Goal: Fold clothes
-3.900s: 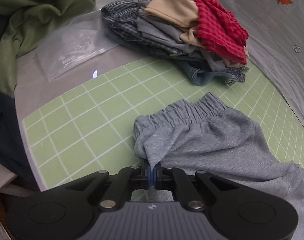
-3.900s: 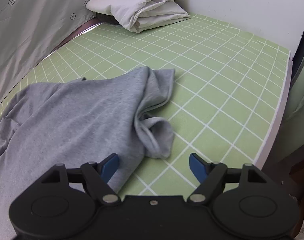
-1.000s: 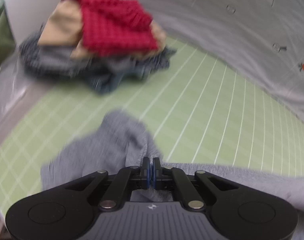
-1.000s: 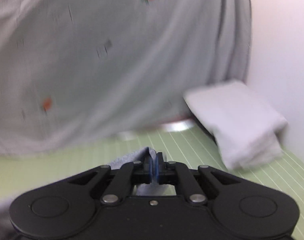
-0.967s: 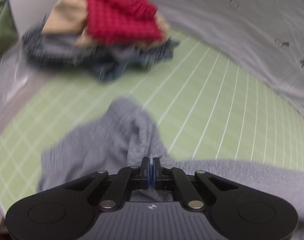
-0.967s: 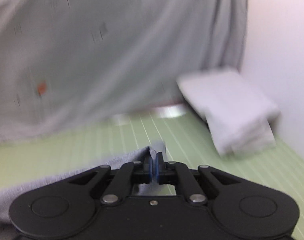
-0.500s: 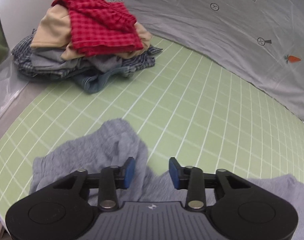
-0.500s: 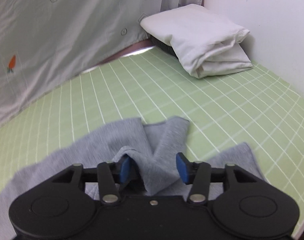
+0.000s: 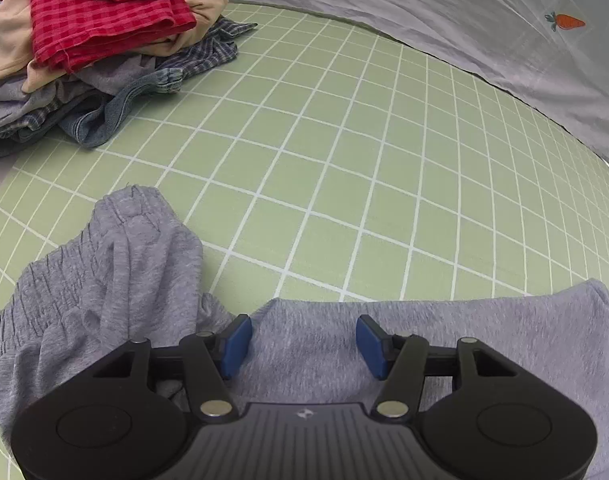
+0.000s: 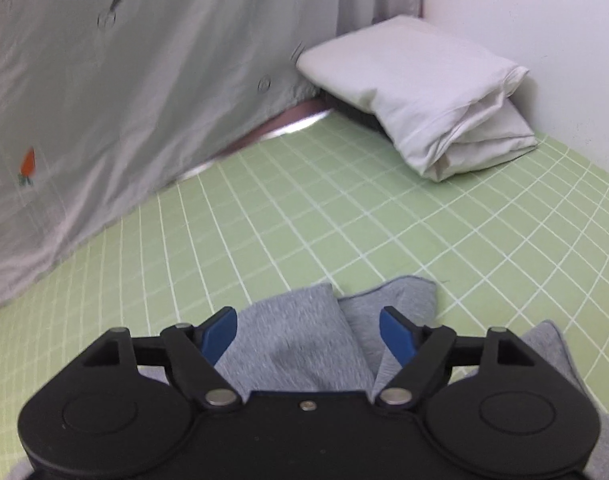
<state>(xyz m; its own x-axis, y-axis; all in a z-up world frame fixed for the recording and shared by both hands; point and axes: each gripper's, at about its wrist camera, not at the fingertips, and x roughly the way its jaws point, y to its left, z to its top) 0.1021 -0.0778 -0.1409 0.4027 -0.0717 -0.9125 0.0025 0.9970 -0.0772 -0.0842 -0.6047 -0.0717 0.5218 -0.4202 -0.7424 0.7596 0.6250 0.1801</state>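
Grey shorts (image 9: 116, 292) lie on the green grid mat (image 9: 344, 152), the elastic waistband bunched at the left and the folded edge running right. My left gripper (image 9: 302, 346) is open and empty just above the fabric. In the right wrist view the leg end of the grey shorts (image 10: 300, 332) lies crumpled on the mat (image 10: 344, 216). My right gripper (image 10: 306, 336) is open and empty over it.
A pile of unfolded clothes (image 9: 88, 44) topped by red checked fabric sits at the far left. A folded white cloth (image 10: 420, 92) lies at the far right corner by the wall. A grey printed sheet (image 9: 464, 20) hangs behind the mat.
Both grippers were shut on the grey shorts one second ago and have let go. Their jaws have opened wider since half a second ago, and the shorts now lie on the mat.
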